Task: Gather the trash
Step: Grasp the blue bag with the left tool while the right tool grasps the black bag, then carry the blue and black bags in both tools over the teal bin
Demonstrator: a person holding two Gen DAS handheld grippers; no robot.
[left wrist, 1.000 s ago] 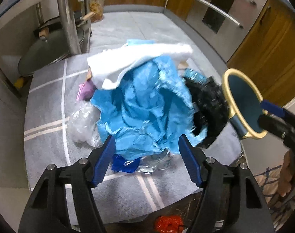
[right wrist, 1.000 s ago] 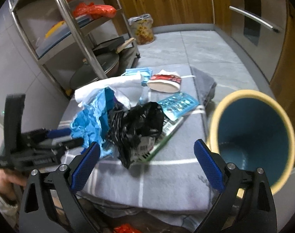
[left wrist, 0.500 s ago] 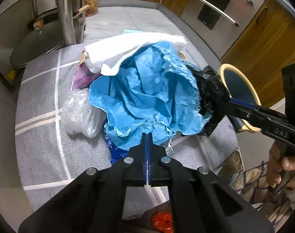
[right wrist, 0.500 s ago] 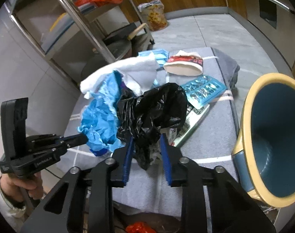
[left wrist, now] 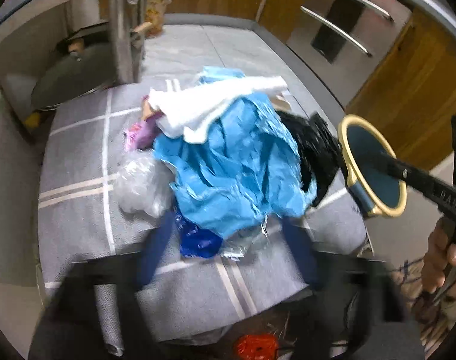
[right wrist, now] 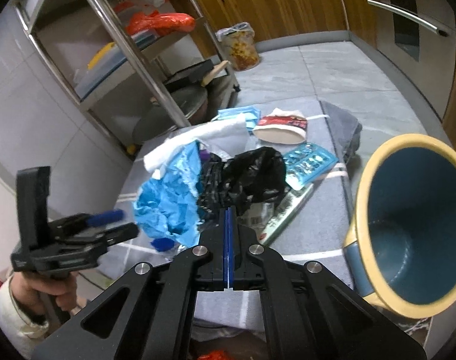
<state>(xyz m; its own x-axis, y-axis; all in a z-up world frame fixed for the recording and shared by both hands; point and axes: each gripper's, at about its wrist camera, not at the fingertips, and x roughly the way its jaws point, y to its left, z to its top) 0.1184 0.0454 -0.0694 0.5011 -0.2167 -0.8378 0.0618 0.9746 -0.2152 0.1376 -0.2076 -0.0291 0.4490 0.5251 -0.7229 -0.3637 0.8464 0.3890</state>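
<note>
Right gripper [right wrist: 228, 210] pinched tight on crumpled black plastic bag [right wrist: 252, 174], just left of blue yellow-rimmed bin [right wrist: 414, 228]. Left gripper [left wrist: 228, 240] jaws wide, motion-blurred, around crumpled blue plastic sheet [left wrist: 234, 165] further left, on grey striped cloth [left wrist: 77, 156].

Grey tiled floor [right wrist: 333, 69] runs back to wooden cabinets [right wrist: 276, 3] along the far wall, and steel handles [left wrist: 342, 30] catch the light at right. At left, a metal rack [right wrist: 113, 30] stands against white wall tiles [right wrist: 20, 114], loaded shelves.
</note>
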